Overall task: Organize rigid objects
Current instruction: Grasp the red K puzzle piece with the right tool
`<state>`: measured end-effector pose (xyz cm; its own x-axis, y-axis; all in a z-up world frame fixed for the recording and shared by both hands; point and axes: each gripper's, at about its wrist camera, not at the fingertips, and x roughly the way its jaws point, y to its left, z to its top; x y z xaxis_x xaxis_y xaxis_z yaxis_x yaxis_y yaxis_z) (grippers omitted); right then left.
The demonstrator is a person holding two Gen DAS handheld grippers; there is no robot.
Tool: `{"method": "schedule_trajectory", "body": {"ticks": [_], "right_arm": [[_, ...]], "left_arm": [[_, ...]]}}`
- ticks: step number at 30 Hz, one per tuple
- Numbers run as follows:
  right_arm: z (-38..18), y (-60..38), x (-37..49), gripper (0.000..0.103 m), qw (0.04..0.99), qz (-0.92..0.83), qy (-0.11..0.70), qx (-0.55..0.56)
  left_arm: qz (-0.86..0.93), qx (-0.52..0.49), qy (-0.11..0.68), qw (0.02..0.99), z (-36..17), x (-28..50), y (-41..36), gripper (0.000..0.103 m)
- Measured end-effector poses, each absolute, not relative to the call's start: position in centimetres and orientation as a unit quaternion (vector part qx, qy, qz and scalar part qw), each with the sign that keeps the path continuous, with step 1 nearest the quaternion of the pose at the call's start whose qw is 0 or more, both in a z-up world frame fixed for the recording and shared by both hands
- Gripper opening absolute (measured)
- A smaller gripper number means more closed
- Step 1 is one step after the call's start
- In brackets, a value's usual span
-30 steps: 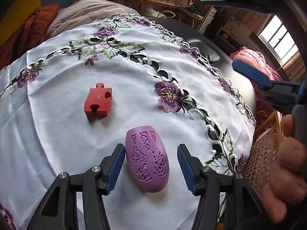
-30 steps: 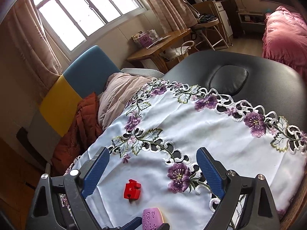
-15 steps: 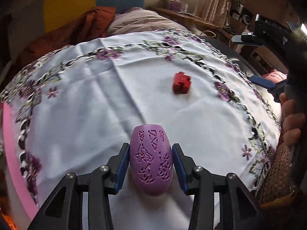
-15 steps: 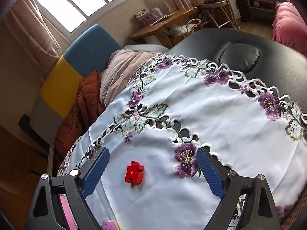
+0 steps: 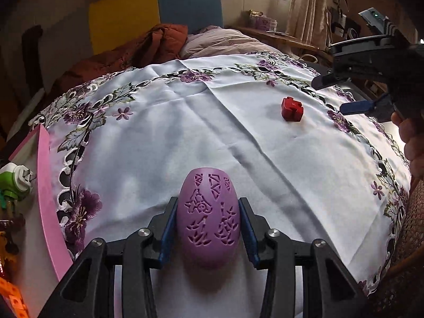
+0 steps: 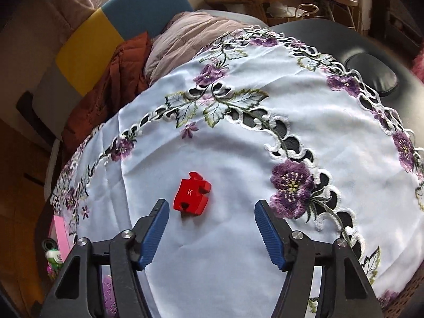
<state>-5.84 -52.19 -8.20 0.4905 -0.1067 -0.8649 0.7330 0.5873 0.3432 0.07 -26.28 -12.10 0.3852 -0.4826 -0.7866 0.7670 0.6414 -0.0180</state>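
My left gripper [image 5: 208, 225] is shut on a purple oval block [image 5: 208, 220] with cut-out patterns, held just above the white embroidered tablecloth [image 5: 185, 137]. A red puzzle-piece block marked K [image 5: 291, 108] lies on the cloth at the far right. In the right wrist view the same red block [image 6: 192, 193] lies just ahead of my open right gripper [image 6: 212, 222], nearer its left finger. The right gripper also shows at the right edge of the left wrist view [image 5: 352, 94].
A pink tray [image 5: 46, 185] with toys, one a green and white piece [image 5: 14, 180], stands at the left table edge. A woven basket [image 5: 405, 251] is at the right edge. Beyond the cloth are a black padded surface [image 6: 371, 71] and a couch with blankets [image 5: 159, 45].
My left gripper closed on the purple block and swung left with it toward the pink tray. My right gripper came down and forward toward the red block.
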Motion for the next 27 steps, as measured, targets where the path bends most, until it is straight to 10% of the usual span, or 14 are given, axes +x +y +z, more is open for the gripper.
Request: {"method": "schedule_trajectory", "body": {"ticks": [8,10,27], "right_arm": [[-12.1,-52.0,0.2,0.065,0.762,-0.278,0.509,0.289],[-11.8,-50.8,0.8,0.033,0.775,-0.279,0.520,0.228],[-12.0,-48.7,1.5,0.033,0.792,-0.258,0.535,0.143]], "left_arm": [[-0.391,0.167,0.390,0.817,-12.2,0.0,-25.8,0.044],[-0.392,0.162,0.390,0.817,-12.2,0.0,-25.7,0.044],[-0.390,0.159,0.386,0.821,-12.3,-0.1,-25.7,0.044]]}}
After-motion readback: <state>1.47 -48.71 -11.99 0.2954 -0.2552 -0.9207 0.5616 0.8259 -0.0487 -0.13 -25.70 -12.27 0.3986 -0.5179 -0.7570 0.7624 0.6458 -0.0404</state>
